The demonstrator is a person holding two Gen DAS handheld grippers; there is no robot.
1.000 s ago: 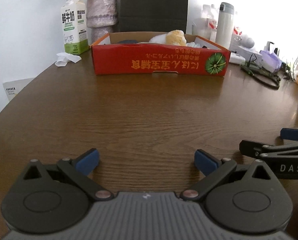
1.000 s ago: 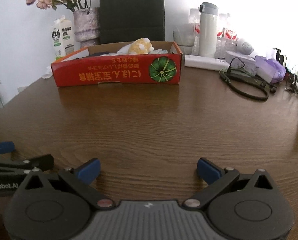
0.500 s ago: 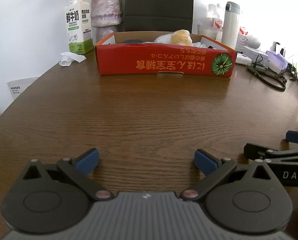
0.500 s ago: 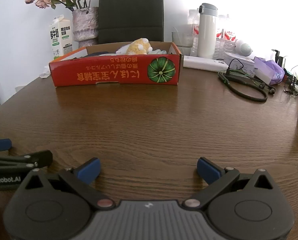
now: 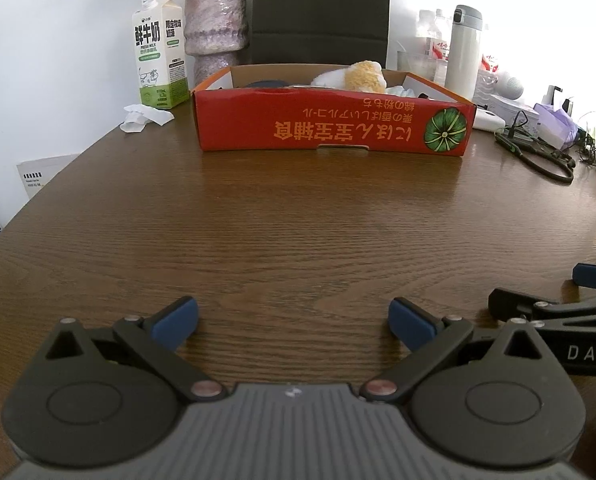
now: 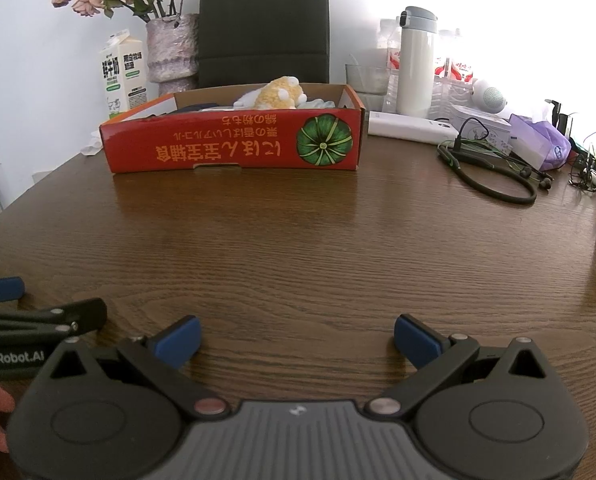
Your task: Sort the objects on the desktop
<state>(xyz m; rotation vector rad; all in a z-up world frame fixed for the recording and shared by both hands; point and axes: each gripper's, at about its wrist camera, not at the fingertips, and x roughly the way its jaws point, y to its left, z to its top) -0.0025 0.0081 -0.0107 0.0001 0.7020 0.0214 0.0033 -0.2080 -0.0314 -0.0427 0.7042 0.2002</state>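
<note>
A red cardboard box (image 5: 330, 128) with orange print stands at the far side of the brown wooden table (image 5: 298, 232); it also shows in the right wrist view (image 6: 233, 148). A yellow and white plush toy (image 5: 362, 76) and other items lie inside it. My left gripper (image 5: 293, 318) is open and empty, low over the near table edge. My right gripper (image 6: 298, 338) is open and empty beside it. Each gripper shows at the edge of the other's view.
A milk carton (image 5: 159, 52), a vase (image 5: 215, 32) and crumpled paper (image 5: 145, 117) stand at the back left. A white flask (image 6: 417, 64), a white power bank (image 6: 412, 130), neckband earphones (image 6: 494, 176) and a purple tissue pack (image 6: 538, 142) crowd the back right. A dark chair (image 6: 263, 24) stands behind the box.
Both grippers have tilted slightly, so the box and background sit a little lower and further right in view. Both stay open and empty.
</note>
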